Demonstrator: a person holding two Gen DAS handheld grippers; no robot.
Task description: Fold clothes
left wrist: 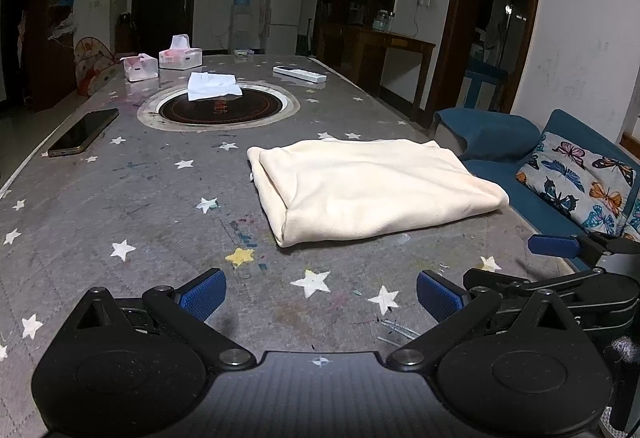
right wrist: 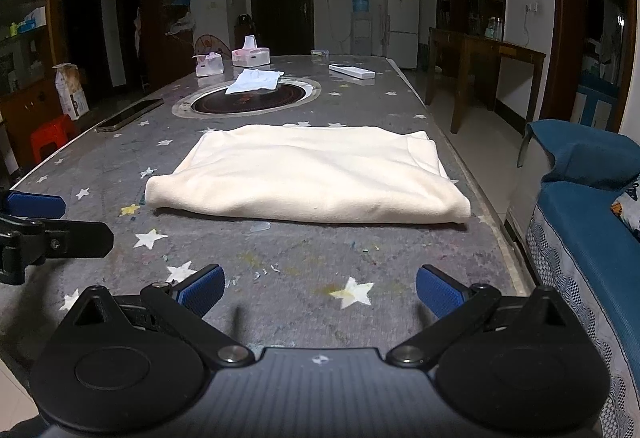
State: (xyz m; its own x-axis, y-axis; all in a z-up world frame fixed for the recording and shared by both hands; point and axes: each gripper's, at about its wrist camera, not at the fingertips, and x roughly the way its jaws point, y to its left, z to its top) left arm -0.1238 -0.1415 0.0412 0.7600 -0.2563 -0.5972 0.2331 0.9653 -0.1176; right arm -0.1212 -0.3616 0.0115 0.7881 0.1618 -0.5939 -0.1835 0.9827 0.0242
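Both claws, left gripper (left wrist: 321,296) and right gripper (right wrist: 320,290), are gaping wide, holding nothing; the folded cream garment (right wrist: 308,176) is lying at twelve o'clock on the starred table (right wrist: 280,262).

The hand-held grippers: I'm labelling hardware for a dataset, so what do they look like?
Both match. The left hand-held gripper has a dark ribbed body with a small white cross mark, two round black discs, black linkage arms with silver pivot bolts, and blue textured finger pads. The right hand-held gripper looks identical. No cables show.
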